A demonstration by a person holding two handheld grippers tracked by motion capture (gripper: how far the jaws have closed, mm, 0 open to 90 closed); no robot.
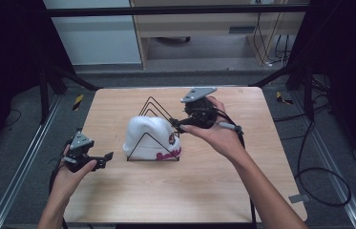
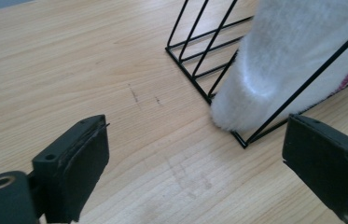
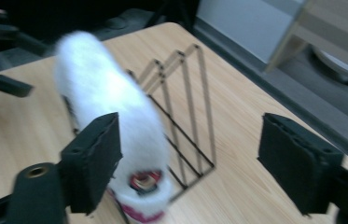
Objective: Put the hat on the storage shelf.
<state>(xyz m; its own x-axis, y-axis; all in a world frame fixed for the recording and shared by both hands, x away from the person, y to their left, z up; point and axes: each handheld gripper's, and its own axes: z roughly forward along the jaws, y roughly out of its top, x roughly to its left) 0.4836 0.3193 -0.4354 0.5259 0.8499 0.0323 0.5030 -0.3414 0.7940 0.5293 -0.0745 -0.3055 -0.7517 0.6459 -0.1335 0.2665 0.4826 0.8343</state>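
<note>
Hat [image 1: 149,136] sits in wire rack [image 1: 152,106] at table [image 1: 132,191] centre, both tongs released.

Left gripper [image 1: 109,156] at 8 o'clock of the hat, near but apart, jaws spread wide with nothing between them, over bare wood; left gripper view has the hat [image 2: 288,60] and rack [image 2: 199,56] at 1 o'clock ahead. Right gripper [image 1: 175,125] at 3 o'clock of the hat, just beside its edge, jaws wide apart and empty; contact unclear. Right gripper view is blurred, hat [image 3: 111,121] standing on edge in the rack's [image 3: 185,107] front slot, pink lettering low on the cuff. Both hands grip the tool bodies.
</note>
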